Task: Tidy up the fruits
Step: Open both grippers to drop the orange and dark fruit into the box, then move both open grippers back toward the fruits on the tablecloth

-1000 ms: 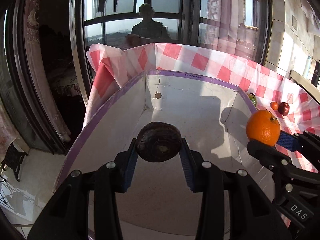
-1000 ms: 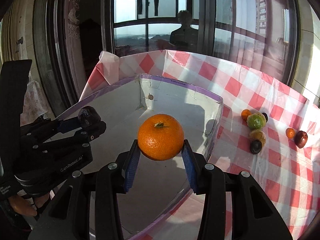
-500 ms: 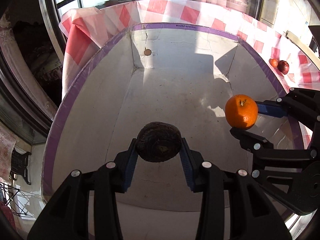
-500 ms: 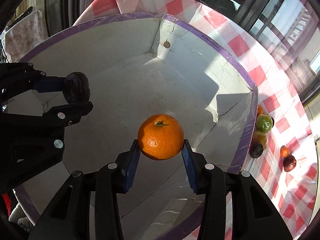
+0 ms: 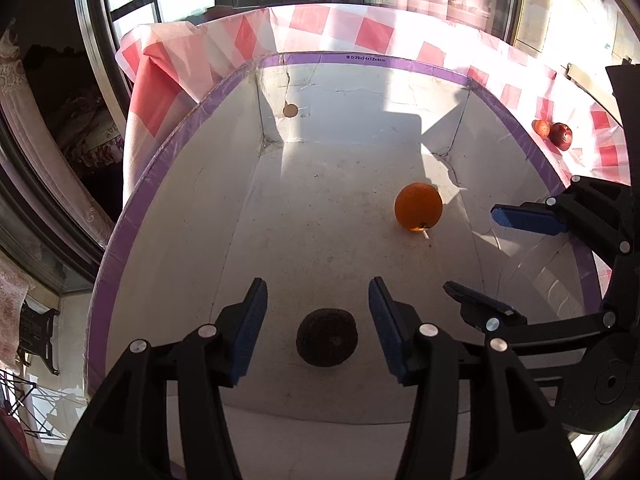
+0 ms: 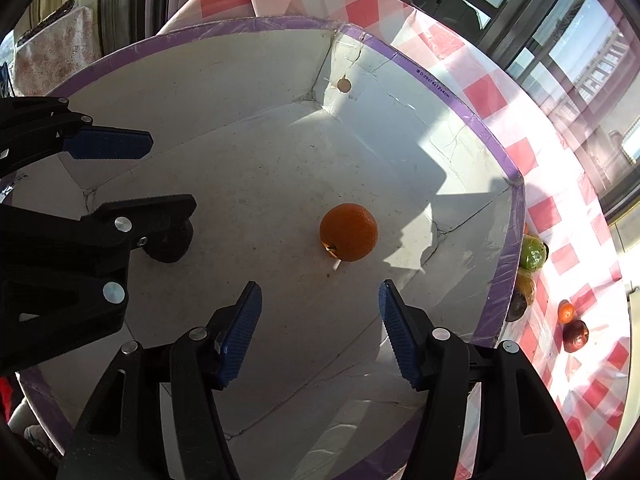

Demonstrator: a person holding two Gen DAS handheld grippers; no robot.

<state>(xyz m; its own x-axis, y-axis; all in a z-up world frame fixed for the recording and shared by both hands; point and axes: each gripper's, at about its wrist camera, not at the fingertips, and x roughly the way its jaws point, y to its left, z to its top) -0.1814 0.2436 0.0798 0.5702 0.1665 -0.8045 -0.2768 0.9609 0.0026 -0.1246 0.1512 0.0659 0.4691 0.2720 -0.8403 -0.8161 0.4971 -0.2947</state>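
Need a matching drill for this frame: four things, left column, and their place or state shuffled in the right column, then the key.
Things
1. orange
2. dark wrinkled fruit
3. lime-green fruit
4. left tongs

Place or state
A. on the checked cloth, just outside the box wall
B. on the box floor, below and between opening blue pads, untouched
C. jaws opening, gripping nothing
D. on the box floor, ahead of the right tongs, near the sunlit corner

Pairs: 1-D, 2-B, 3-A, 4-C
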